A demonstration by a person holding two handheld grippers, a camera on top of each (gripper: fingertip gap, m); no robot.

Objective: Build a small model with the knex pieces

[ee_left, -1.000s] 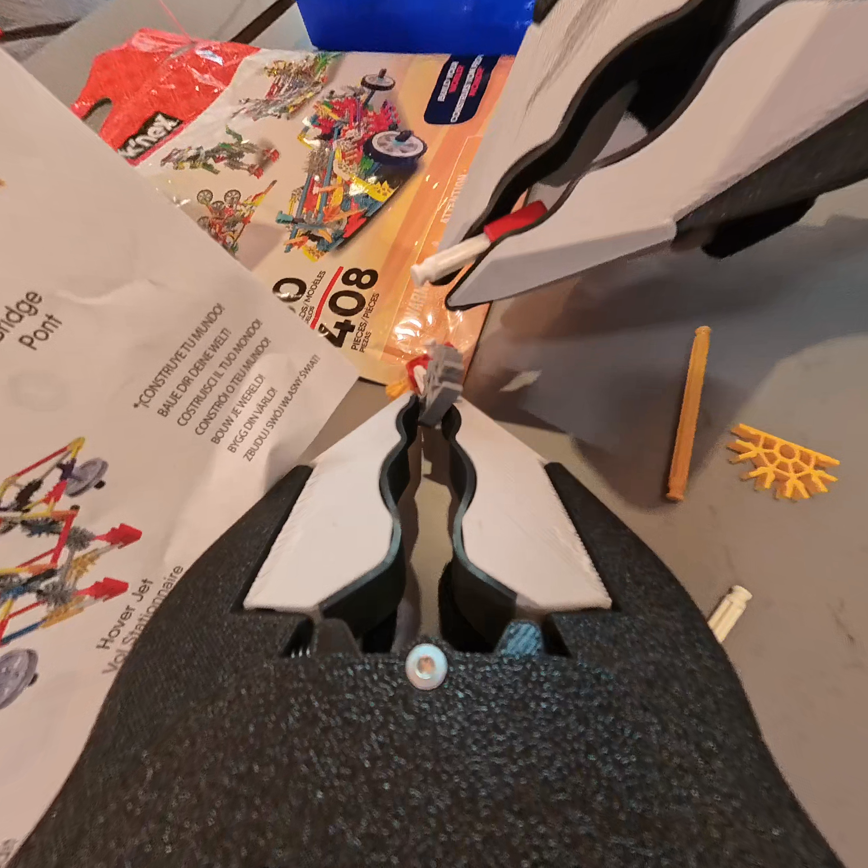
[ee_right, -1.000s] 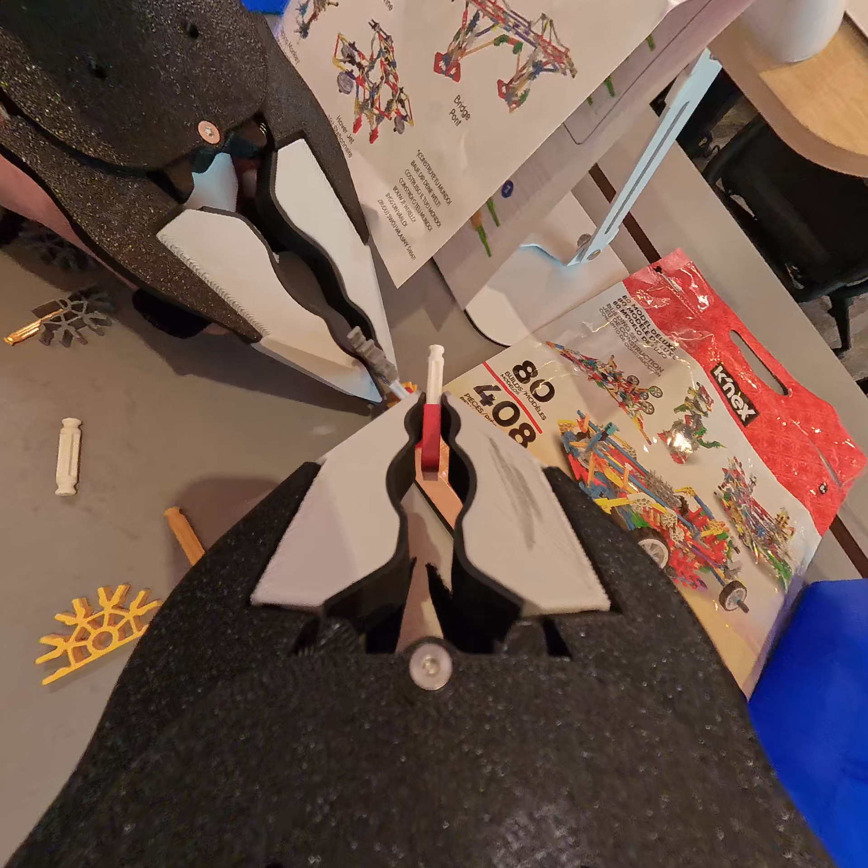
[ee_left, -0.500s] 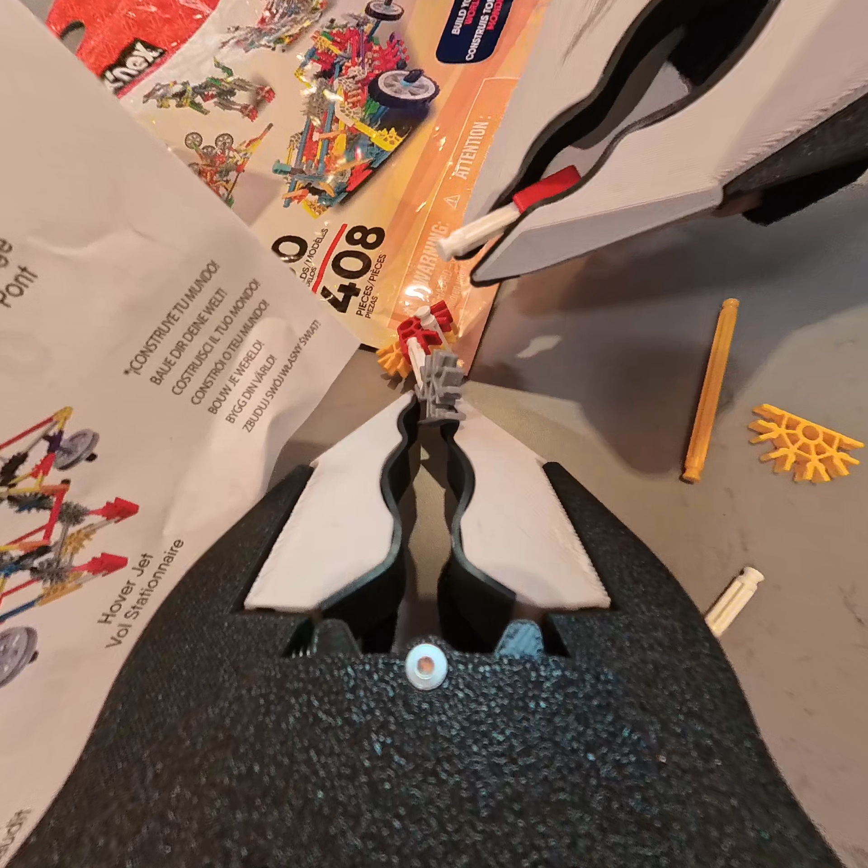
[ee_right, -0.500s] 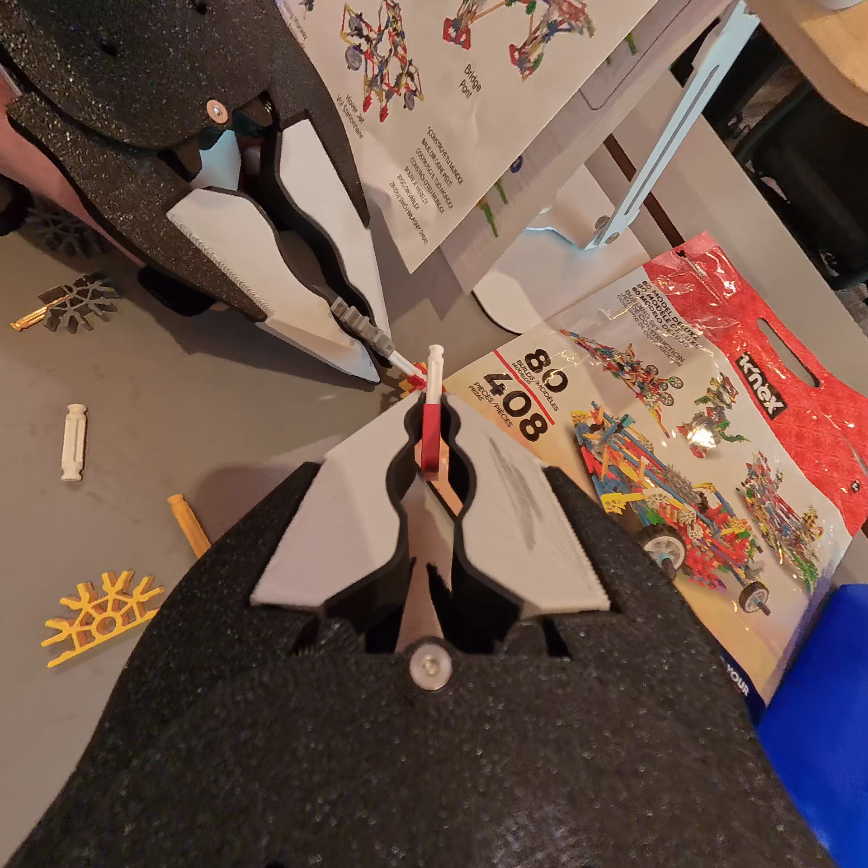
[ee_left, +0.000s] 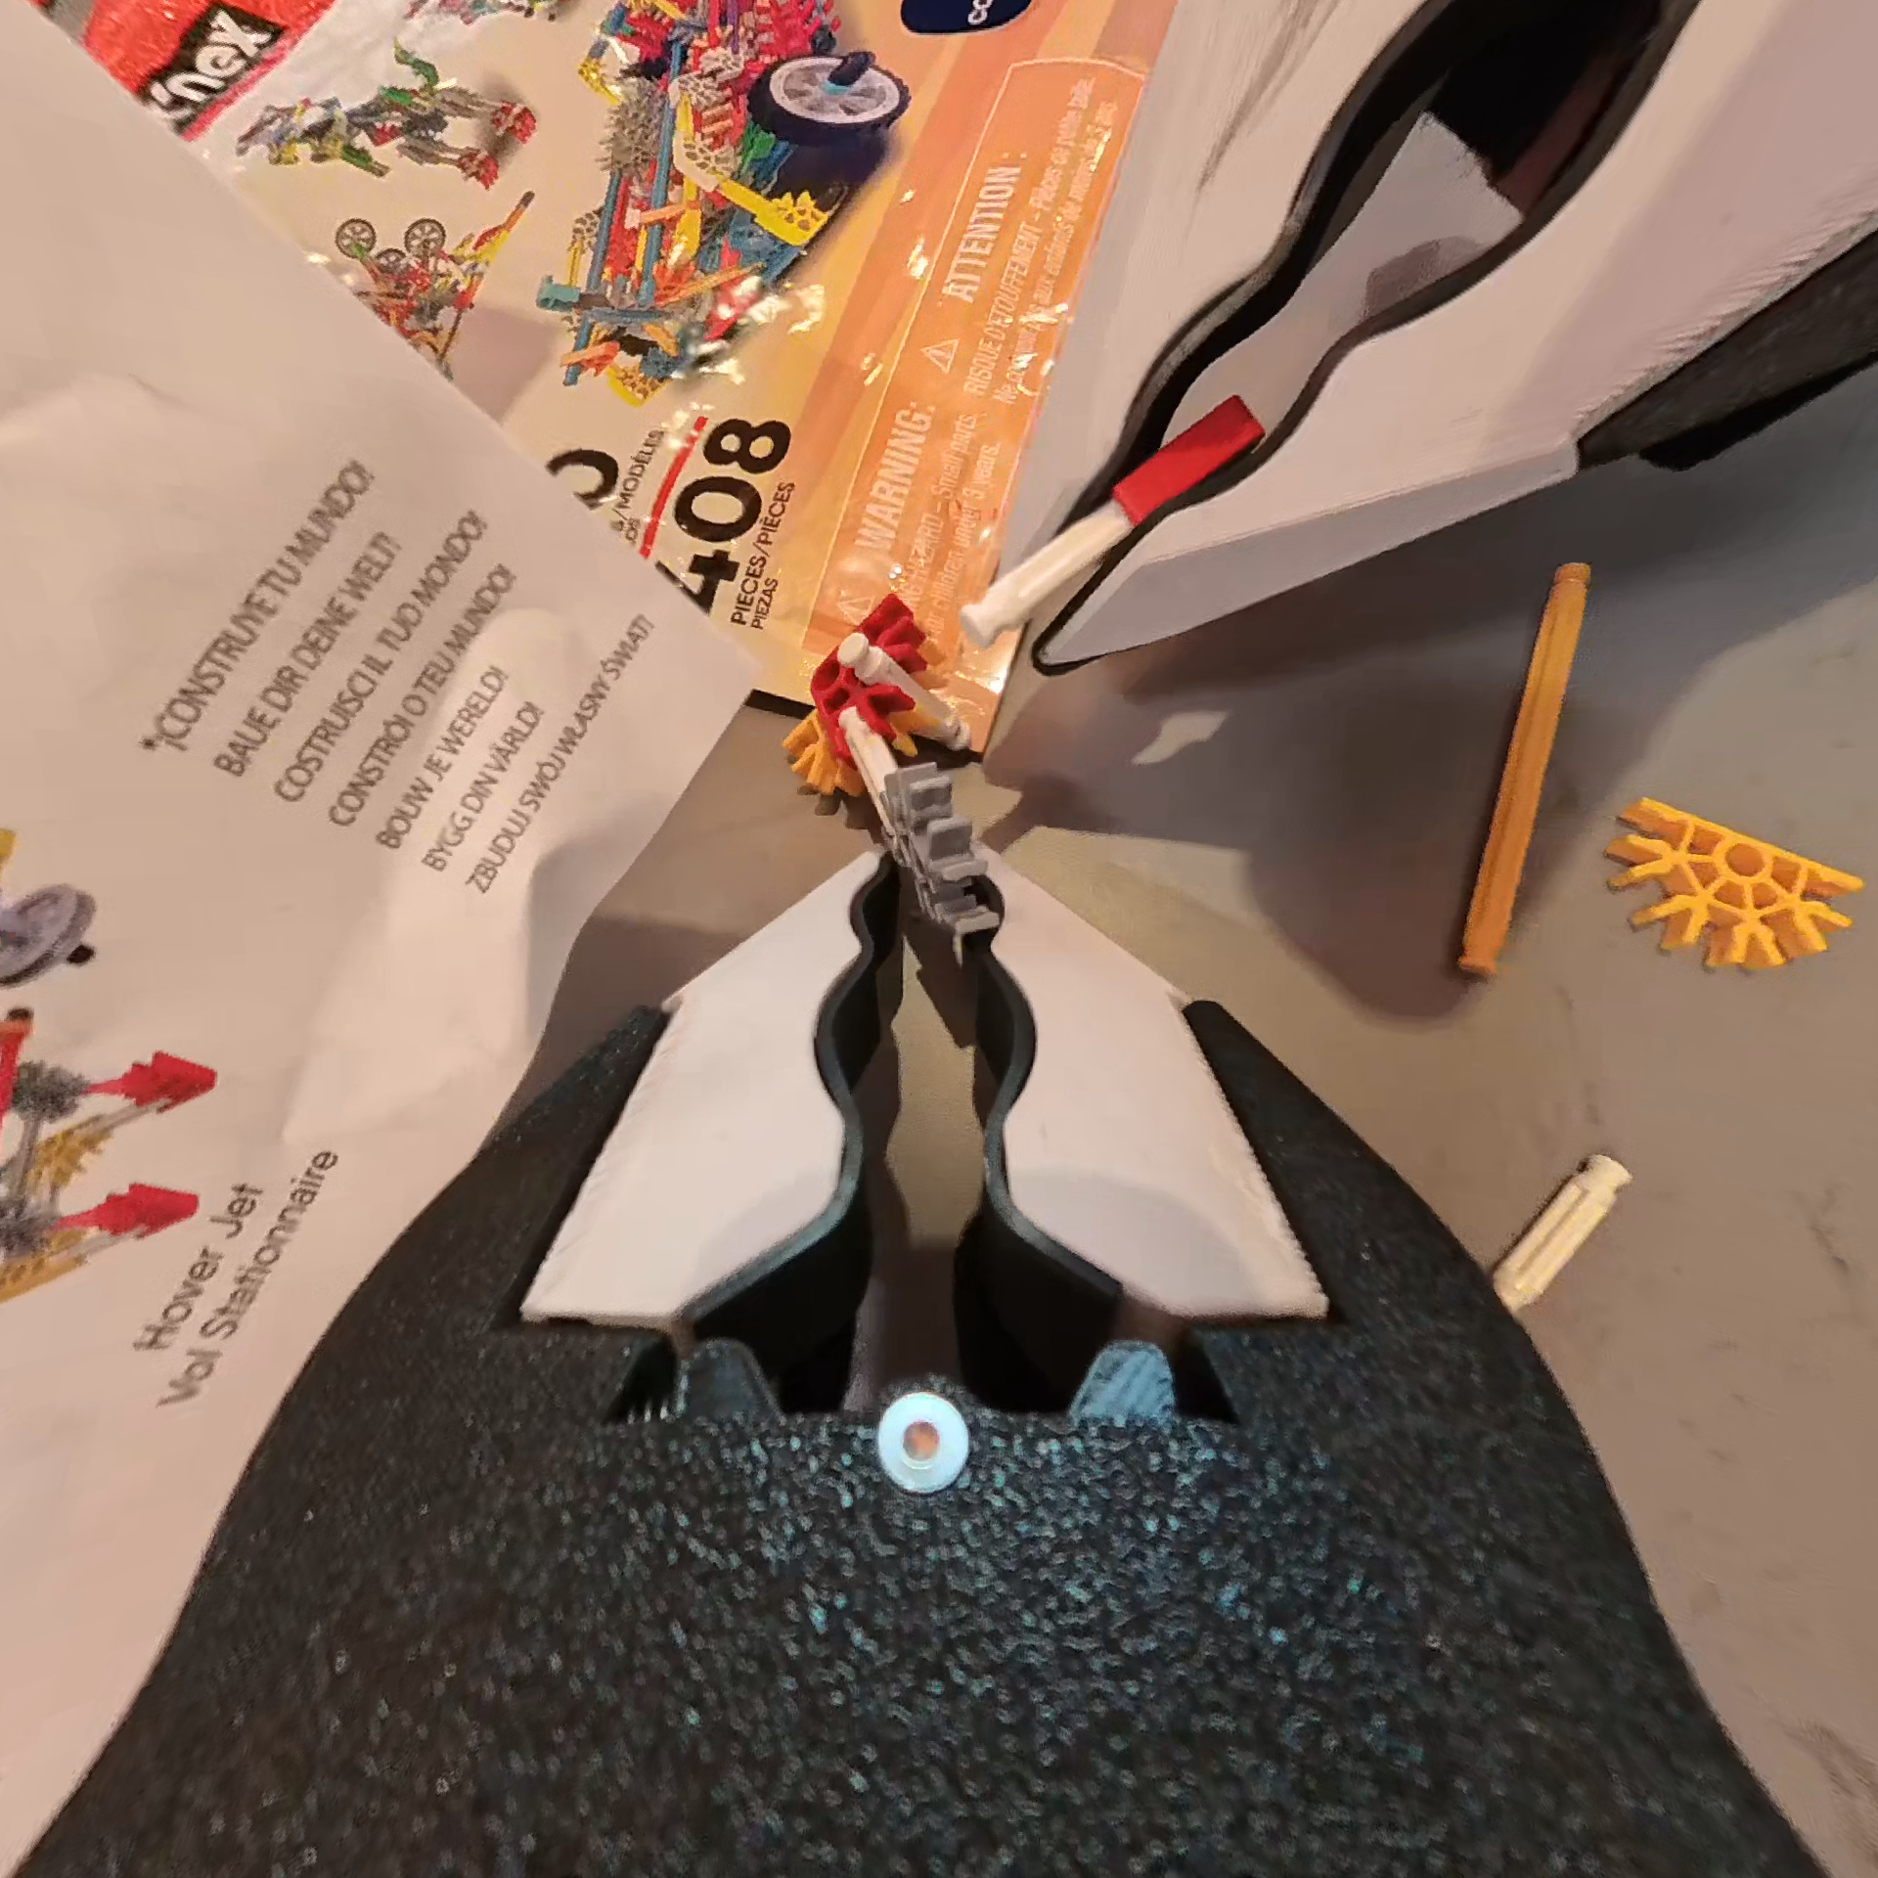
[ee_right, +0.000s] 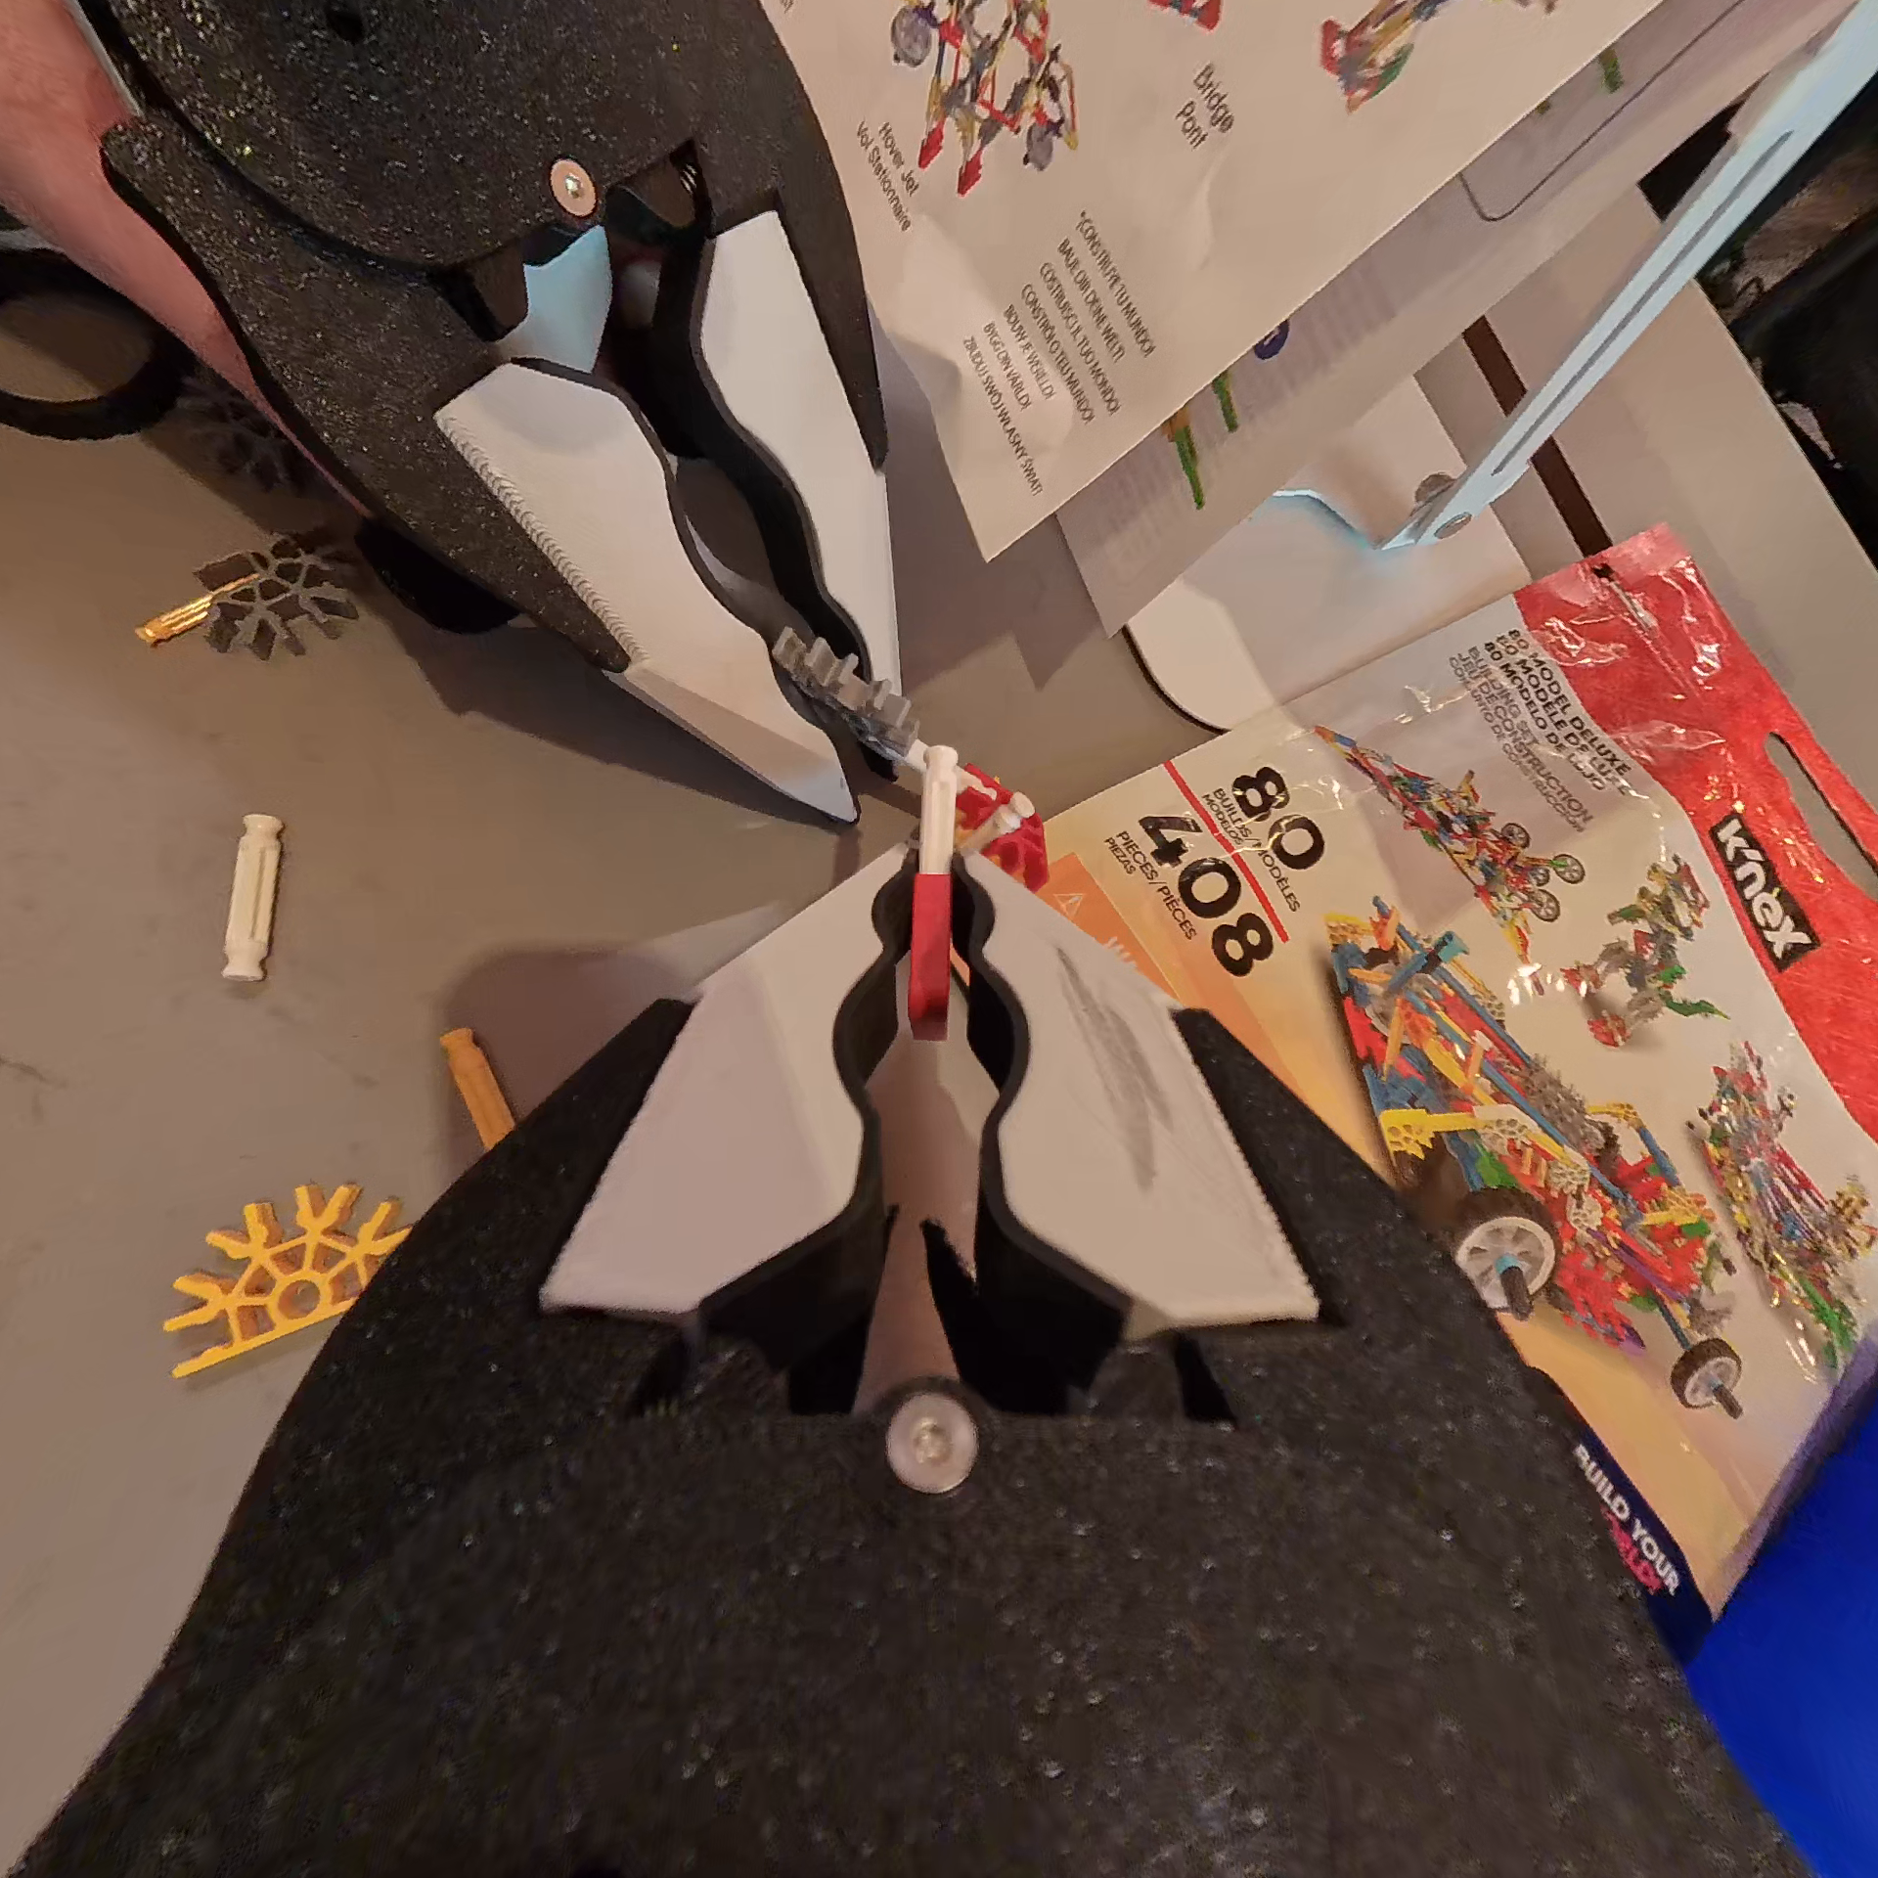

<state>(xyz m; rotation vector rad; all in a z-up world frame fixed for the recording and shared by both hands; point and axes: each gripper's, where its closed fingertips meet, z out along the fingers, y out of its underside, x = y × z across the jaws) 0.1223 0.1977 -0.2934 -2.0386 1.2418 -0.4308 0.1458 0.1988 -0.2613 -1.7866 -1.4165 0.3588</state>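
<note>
Left wrist view shows a grey desk with an instruction sheet and toy bag. Left claw is pinched shut on a grey connector joined by a white rod to red and yellow connectors. Right claw grips a red-and-white piece just beside them.

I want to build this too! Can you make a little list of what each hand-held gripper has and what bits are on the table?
left hand-held gripper: shut on grey connector, joined to a white rod and red connector
right hand-held gripper: shut on red piece with white rod
loose on grey table: yellow connector, orange rod, short white rod
nearby: toy bag, instruction sheet
</note>
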